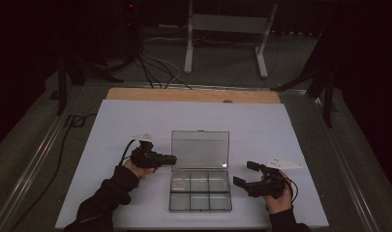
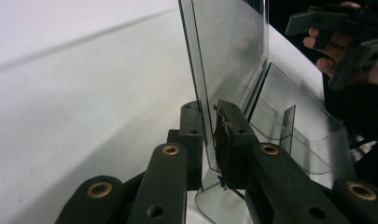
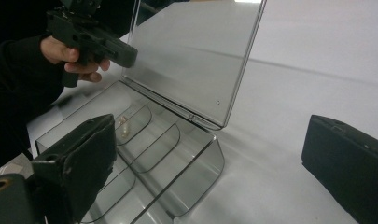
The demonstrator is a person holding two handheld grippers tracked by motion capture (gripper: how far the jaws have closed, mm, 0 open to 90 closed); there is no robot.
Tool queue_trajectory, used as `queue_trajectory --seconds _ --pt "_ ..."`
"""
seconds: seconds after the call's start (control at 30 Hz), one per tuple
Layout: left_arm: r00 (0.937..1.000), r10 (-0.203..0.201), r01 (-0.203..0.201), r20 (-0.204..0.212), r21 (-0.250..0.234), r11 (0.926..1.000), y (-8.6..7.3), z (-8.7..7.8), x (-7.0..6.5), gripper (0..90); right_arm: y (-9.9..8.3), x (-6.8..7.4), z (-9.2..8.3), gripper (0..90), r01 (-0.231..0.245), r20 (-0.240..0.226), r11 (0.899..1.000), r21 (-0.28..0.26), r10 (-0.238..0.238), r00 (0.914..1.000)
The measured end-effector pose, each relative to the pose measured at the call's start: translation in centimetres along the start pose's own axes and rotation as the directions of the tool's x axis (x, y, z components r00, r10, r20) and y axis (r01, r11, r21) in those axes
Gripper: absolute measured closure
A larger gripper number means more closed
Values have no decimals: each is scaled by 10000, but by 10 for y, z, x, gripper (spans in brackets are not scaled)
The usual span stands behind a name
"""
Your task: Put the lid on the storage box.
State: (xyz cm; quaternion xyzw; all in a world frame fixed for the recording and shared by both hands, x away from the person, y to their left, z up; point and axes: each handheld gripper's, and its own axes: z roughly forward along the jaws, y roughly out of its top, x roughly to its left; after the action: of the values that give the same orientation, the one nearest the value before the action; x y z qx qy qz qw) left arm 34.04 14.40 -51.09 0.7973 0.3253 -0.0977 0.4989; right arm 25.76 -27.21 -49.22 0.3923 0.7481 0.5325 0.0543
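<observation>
A clear plastic compartment box (image 1: 170, 193) lies on the white sheet near the front, its lid (image 1: 200, 149) standing upright at the back. My left gripper (image 1: 173, 158) reaches in from the left and is shut on the lid's left edge. In the left gripper view the lid (image 2: 228, 46) runs between the two pads of the left gripper (image 2: 209, 126). To the right of the box, my right gripper (image 1: 246, 174) is open with nothing between its jaws. In the right gripper view the right gripper (image 3: 214, 158) frames the box's near corner. A small pale item (image 3: 122, 120) lies in one compartment.
The white sheet (image 1: 135, 125) covers the table, with a wooden strip (image 1: 193, 94) bare at the far edge. Beyond stand a metal frame (image 1: 227, 24) and cables (image 1: 155, 67) on the floor. A cable (image 1: 63, 145) runs down the table's left side.
</observation>
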Motion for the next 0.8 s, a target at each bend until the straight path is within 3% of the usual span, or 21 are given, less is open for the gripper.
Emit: queue_trajectory --seconds 0.1,0.63,0.7,0.8 --pt "9993 339 -339 -152 -9 9994 0 -1 -3 831 0 0 0 31 3 -7 10000 -1 -3 10000" --pt "9964 786 -786 -320 7 9969 0 -2 -6 833 0 0 0 31 3 -22 10000 3 -3 10000" --pt "9951 911 -912 -391 11 9958 0 -2 -7 832 0 0 0 31 3 -39 10000 8 -3 10000" --pt "9884 1420 -1420 -547 29 9899 0 -2 -10 832 0 0 0 31 15 -91 10000 15 -15 10000"
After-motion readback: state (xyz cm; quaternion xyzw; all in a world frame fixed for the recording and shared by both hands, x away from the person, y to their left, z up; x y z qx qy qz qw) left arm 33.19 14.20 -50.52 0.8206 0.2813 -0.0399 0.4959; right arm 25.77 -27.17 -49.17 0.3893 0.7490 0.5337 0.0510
